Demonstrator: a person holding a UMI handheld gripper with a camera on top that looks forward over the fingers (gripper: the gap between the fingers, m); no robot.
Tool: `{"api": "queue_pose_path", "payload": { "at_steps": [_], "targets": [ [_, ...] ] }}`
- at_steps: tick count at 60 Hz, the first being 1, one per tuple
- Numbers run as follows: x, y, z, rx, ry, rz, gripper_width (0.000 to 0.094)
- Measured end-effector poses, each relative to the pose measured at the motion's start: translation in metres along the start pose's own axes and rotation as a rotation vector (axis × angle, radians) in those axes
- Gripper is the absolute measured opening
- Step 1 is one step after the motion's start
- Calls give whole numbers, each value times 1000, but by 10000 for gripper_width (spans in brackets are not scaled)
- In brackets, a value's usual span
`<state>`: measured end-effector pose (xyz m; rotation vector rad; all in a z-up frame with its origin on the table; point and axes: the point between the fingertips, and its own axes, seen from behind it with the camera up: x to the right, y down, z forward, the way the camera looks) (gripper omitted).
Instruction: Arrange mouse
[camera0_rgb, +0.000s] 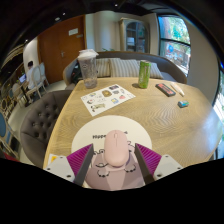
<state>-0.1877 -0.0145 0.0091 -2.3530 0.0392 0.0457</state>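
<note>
A pale pink mouse (114, 152) sits between my gripper's (113, 163) two fingers, its wide rear filling the space between the magenta pads (76, 157). Both fingers press on its sides. The mouse is over the near edge of a round white mouse mat (140, 122) with small purple lettering, which lies on the wooden table (75, 118). I cannot tell whether the mouse rests on the mat or hangs just above it.
Beyond the mat lie a printed paper sheet (107, 98), a clear plastic jug (88, 68), a green can (144, 72), a brown flat object (165, 89) and a small blue item (183, 103). A grey chair (35, 115) stands left of the table.
</note>
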Motion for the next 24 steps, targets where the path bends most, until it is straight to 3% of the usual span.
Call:
{"api": "queue_pose_path", "payload": {
  "at_steps": [24],
  "targets": [
    [19,52,-149,-61,114,101,854]
  ]
}}
